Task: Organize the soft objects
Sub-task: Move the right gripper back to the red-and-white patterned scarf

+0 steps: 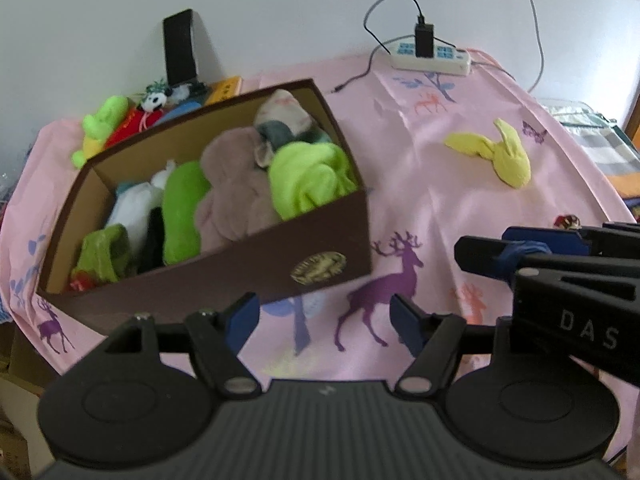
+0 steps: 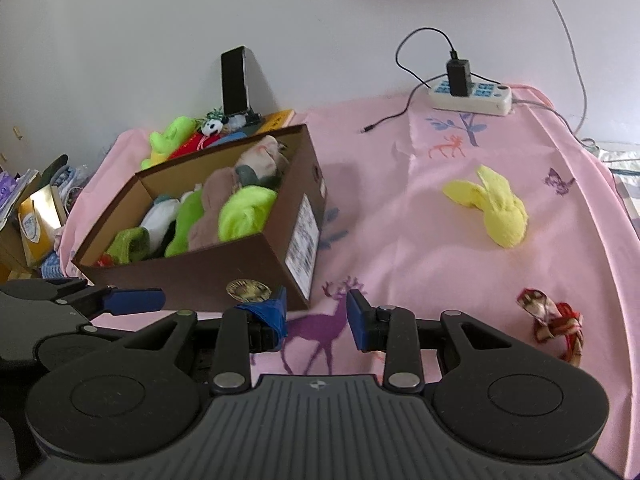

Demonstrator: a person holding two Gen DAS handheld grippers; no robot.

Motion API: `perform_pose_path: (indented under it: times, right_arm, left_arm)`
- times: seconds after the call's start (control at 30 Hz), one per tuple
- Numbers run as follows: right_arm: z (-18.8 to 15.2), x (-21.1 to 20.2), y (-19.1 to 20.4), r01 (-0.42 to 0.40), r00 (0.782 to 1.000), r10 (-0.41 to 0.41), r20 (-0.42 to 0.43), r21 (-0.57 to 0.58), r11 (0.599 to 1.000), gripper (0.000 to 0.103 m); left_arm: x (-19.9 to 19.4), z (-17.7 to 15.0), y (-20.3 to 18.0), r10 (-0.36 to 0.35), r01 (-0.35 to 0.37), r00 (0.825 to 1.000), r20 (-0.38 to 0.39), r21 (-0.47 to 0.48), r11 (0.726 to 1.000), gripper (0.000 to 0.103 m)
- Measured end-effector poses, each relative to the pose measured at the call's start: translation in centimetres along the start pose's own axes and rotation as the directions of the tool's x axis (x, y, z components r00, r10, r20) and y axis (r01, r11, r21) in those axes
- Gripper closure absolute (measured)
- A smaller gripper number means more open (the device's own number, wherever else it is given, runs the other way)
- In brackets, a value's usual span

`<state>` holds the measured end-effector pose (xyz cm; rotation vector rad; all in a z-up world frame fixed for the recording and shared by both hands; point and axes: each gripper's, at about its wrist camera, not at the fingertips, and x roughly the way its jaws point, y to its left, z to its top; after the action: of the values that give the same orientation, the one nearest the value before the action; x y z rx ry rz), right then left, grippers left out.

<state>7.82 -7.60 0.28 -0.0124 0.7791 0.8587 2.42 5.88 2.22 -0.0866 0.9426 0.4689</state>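
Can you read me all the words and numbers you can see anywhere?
"DAS" on the right gripper body.
White label on the brown box: too blurred to read.
Gold seal on the box: unreadable.
Yellow book behind the box: unreadable.
Power strip: no readable text.

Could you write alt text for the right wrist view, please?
An open, empty right gripper hovers over a pink cloth, near a brown box filled with soft items. A yellow sock bundle and a red patterned bundle lie loose to the right.
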Motion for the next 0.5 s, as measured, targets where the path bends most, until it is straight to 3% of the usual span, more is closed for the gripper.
perform_pose_path:
  times: [0.5]
  right_arm:
    - [-2.4,-1.1,-4.5,0.049,0.998,-0.046,-0.043,0.080,0.996,0.087]
  left_arm:
    - [1.6,-0.7,-5.2,-0.010,0.014,0.999,-0.046,0.105,0.994,0.030]
